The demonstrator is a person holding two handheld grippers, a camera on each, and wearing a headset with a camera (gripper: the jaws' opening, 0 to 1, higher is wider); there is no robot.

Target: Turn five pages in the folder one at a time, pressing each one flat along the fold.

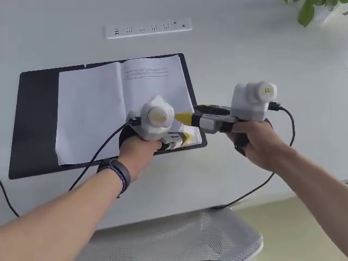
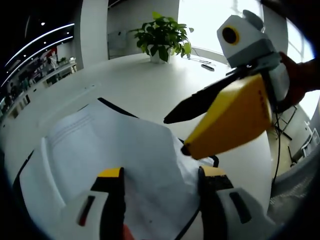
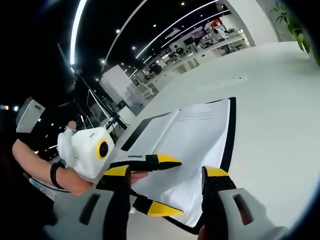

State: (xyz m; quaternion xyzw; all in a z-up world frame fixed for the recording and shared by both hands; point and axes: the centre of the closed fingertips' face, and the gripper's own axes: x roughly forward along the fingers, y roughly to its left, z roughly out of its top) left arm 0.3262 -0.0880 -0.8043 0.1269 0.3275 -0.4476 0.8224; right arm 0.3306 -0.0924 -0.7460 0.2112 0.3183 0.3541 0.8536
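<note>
The black folder (image 1: pixel 32 109) lies open on the white table, with white pages (image 1: pixel 87 109) spread across both sides. The right-hand page (image 2: pixel 125 145) bows up near its lower right corner. My left gripper (image 1: pixel 175 140) (image 2: pixel 162 175) hovers over that corner, open, with the page lying beyond its yellow-tipped jaws. My right gripper (image 1: pixel 187 117) (image 3: pixel 167 175) points left across the same corner, just above the left one, and is open too. Seen from the left gripper, the right gripper (image 2: pixel 176 135) comes in from the right. The left gripper (image 3: pixel 180 186) appears at the lower left of the right gripper view.
A white power strip (image 1: pixel 148 27) lies on the table beyond the folder. A potted plant (image 1: pixel 310 11) (image 2: pixel 162 37) stands at the far right. A grey mesh chair (image 1: pixel 201 234) sits below the table's near edge. Cables trail from both grippers.
</note>
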